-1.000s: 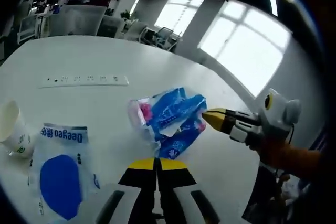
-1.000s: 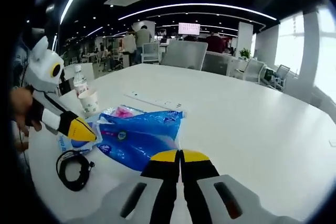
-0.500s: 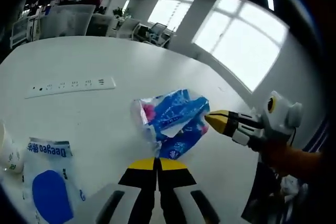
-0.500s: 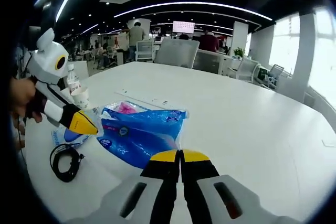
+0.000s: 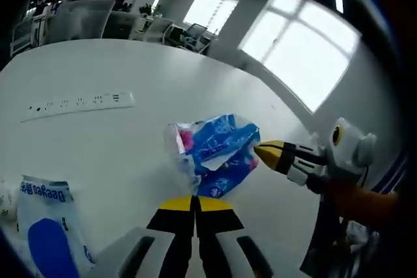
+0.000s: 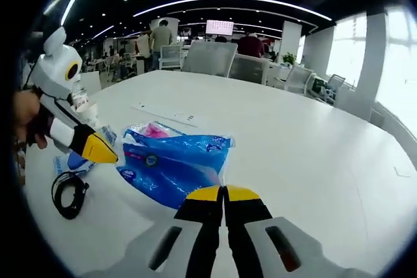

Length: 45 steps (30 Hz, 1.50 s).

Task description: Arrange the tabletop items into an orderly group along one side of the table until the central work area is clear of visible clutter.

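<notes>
- Since a second ago the paper cup has slid out of the left gripper view and the white pouch (image 5: 45, 239) sits lower at its edge; our camera swung, the items did not.
- Black cable coil (image 6: 65, 193) and power strip (image 5: 78, 102) lie on the white table (image 6: 313, 154) near the bag.
- Blue plastic bag (image 5: 215, 154) lies crumpled mid-table, pink showing inside.
- Left gripper (image 5: 193, 203): jaws closed together, holding nothing, just short of the bag.
- Right gripper (image 6: 223, 193): jaws pressed together, empty, tips at the bag's edge.
</notes>
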Motion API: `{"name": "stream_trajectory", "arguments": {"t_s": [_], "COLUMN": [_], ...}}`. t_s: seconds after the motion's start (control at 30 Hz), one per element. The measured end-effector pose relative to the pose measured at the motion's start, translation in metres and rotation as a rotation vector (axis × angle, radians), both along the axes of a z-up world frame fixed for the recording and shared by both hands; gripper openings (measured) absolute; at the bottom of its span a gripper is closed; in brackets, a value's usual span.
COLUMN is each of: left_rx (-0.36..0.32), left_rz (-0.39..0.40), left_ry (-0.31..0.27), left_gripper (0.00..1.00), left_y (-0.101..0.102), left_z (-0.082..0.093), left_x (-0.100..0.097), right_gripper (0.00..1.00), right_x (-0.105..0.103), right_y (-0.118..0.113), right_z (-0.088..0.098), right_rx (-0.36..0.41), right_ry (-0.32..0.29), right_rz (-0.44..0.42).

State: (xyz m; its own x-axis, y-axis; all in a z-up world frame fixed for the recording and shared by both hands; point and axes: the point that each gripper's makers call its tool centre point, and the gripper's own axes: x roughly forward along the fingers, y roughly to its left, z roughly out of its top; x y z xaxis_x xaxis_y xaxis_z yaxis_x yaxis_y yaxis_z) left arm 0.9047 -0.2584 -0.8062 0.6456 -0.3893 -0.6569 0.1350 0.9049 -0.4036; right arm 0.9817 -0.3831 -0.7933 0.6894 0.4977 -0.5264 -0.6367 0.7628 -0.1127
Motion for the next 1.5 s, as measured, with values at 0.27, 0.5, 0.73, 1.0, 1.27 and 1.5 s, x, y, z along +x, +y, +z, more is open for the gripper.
{"name": "stream_trajectory", "arguments": {"t_s": [0.27,0.5,0.73,1.0,1.27,1.5], "left_rx": [0.0,0.0,-0.007,-0.012,0.003,0.023], "left_rz": [0.003,-0.008,-0.023,-0.034,-0.042,-0.054], "left_ry": [0.03,0.045,0.05,0.058,0.06,0.037], "left_gripper": [0.0,0.0,0.0,0.0,0.0,0.0], "left_y": [0.003,-0.001,-0.005,-0.009,-0.011,-0.01], "left_z": [-0.015,-0.028,-0.036,-0.043,-0.056,-0.058], "left_x": [0.004,0.007,0.011,0.012,0.015,0.02], "right_gripper": [0.0,0.0,0.0,0.0,0.0,0.0], "right_x": [0.002,0.003,0.008,0.007,0.007,0.003], "right_y": [0.0,0.001,-0.006,-0.011,-0.01,-0.011], "right_z": [-0.026,-0.04,-0.05,-0.06,-0.058,-0.06], "right_rx": [-0.035,-0.075,-0.085,-0.109,-0.113,-0.137], "right_ry": [0.021,0.029,0.04,0.044,0.048,0.052], "right_rz": [0.013,0.026,0.01,0.022,0.017,0.021]}}
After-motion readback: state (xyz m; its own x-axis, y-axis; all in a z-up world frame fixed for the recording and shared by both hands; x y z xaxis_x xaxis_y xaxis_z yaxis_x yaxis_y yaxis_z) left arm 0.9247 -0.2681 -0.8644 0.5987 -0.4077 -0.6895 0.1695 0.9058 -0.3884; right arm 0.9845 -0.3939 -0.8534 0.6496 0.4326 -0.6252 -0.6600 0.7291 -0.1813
